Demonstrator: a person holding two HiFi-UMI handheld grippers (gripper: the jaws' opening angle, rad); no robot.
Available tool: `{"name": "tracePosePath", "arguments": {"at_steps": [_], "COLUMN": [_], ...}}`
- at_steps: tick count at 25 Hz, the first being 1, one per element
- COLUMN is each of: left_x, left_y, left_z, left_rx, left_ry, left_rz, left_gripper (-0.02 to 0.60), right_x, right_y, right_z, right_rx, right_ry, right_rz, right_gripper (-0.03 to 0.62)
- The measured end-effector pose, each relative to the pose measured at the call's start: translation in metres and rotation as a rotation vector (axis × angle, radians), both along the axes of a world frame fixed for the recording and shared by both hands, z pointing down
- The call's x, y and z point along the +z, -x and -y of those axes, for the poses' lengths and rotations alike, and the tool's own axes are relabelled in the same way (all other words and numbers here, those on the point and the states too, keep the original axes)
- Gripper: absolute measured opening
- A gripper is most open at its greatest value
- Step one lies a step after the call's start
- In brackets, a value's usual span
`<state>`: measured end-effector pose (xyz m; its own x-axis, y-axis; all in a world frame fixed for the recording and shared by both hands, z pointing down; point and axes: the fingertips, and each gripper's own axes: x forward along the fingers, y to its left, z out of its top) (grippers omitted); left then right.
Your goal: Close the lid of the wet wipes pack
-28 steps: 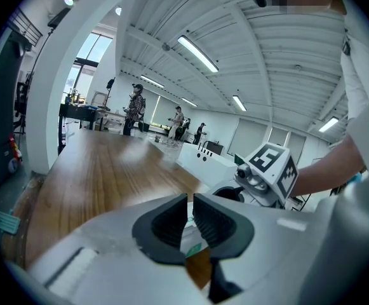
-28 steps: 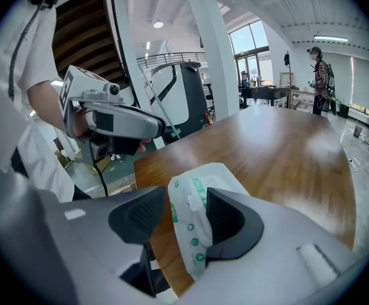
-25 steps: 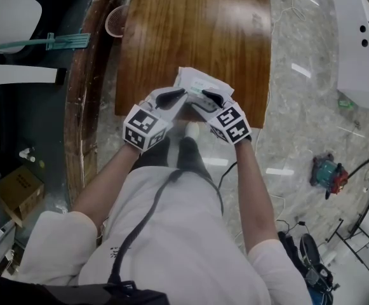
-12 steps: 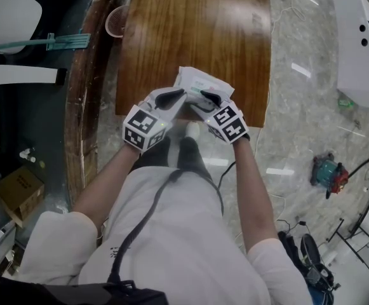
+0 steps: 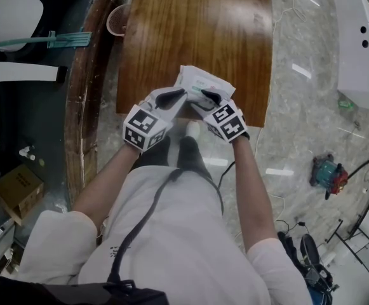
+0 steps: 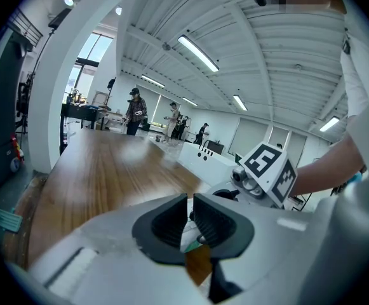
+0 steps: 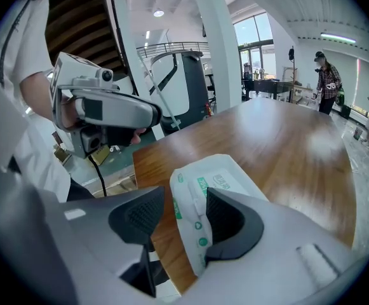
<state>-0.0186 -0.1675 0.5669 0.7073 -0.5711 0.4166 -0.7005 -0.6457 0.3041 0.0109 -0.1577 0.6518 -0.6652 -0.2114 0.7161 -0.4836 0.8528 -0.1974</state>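
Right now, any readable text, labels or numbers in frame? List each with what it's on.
Nothing can be quoted as it reads.
wet wipes pack: green print and a label panel, too blurred to read.
marker cubes: black-and-white square codes, no letters or digits.
white cabinet on the floor: black marks, too small to read.
shirt: small dark print near the hem, too small to read.

Near end of wet wipes pack behind left tongs and right tongs in head view.
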Motion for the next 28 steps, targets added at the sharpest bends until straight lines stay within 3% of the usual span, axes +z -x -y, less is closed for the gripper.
{"name": "tracePosePath", "arguments": {"at_steps": [9,18,19,21,25,28], "left_x": [0.000,-0.011,-0.013,-0.016,-0.025,-0.034], "left_y": [-0.001,0.001,0.001,0.003,0.003,0.003], "left_z": [-0.007,-0.010,-0.011,-0.012,-0.014,-0.016], "left_rx": [0.008,0.009,0.008,0.005,0.000,0.001], "left_ry": [-0.001,-0.026,-0.029,-0.036,-0.052,-0.069], "left_rz": [0.001,0.009,0.009,0.009,0.006,0.002], "left_gripper": [0.037,0.038,0.038,0.038,0.037,0.035], "right_x": [0.005,-0.008,-0.013,-0.022,-0.039,-0.052], "right_y": [0.001,-0.003,-0.005,-0.010,-0.021,-0.024], "right_z": [0.002,0.006,0.006,0.009,0.009,0.005], "right_rx": [0.043,0.112,0.143,0.207,0.277,0.304], "right_ry": [-0.013,-0.028,-0.026,-0.037,-0.074,-0.104], "right_rz": [-0.026,0.060,0.090,0.139,0.188,0.217], "right_gripper": [0.189,0.187,0.176,0.089,0.009,0.009]}}
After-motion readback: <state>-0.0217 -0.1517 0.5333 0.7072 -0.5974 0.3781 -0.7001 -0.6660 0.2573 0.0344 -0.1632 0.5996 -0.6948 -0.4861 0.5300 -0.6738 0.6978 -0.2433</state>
